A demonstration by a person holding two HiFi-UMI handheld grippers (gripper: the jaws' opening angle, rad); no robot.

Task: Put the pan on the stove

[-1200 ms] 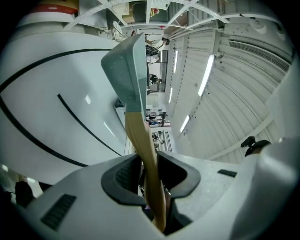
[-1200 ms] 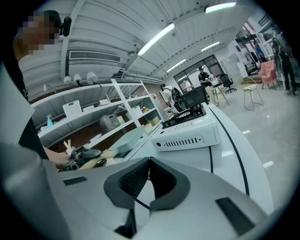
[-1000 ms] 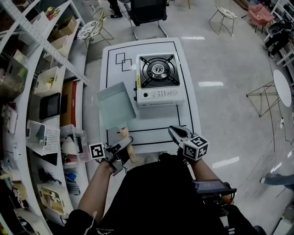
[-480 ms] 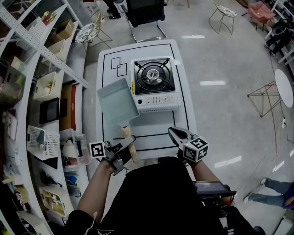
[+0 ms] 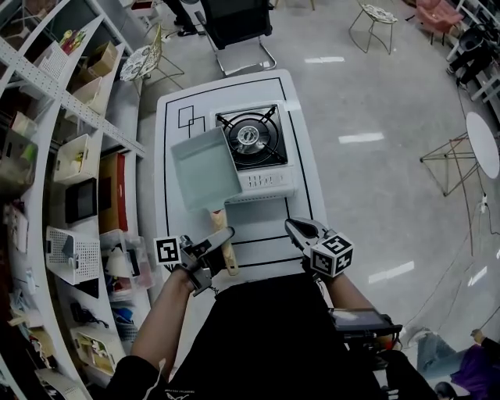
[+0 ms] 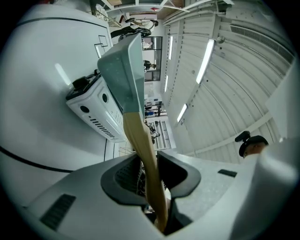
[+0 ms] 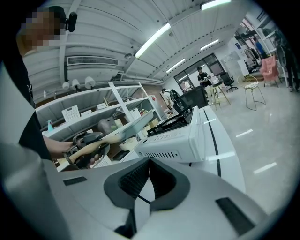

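Note:
A grey-blue rectangular pan (image 5: 205, 166) with a wooden handle (image 5: 225, 244) hangs over the white table (image 5: 173, 234); its right edge reaches the left side of the portable gas stove (image 5: 251, 141). My left gripper (image 5: 221, 241) is shut on the handle's near end. In the left gripper view the handle (image 6: 143, 150) runs up between the jaws of my left gripper (image 6: 149, 165) to the pan (image 6: 123, 70), with the stove (image 6: 96, 110) to its left. My right gripper (image 5: 295, 228) hovers at the table's near edge, shut and holding nothing; its view shows the stove (image 7: 176, 133) and pan (image 7: 133, 123).
Curved shelves (image 5: 70, 156) with bins and boxes line the table's left side. A black office chair (image 5: 234, 23) stands beyond the table's far end. Black lines and two small squares (image 5: 187, 119) are drawn on the tabletop.
The pan, held in my left gripper, has travelled forward and right, from a gap beside the stove to meeting its left edge. My right gripper has kept its place in the head view.

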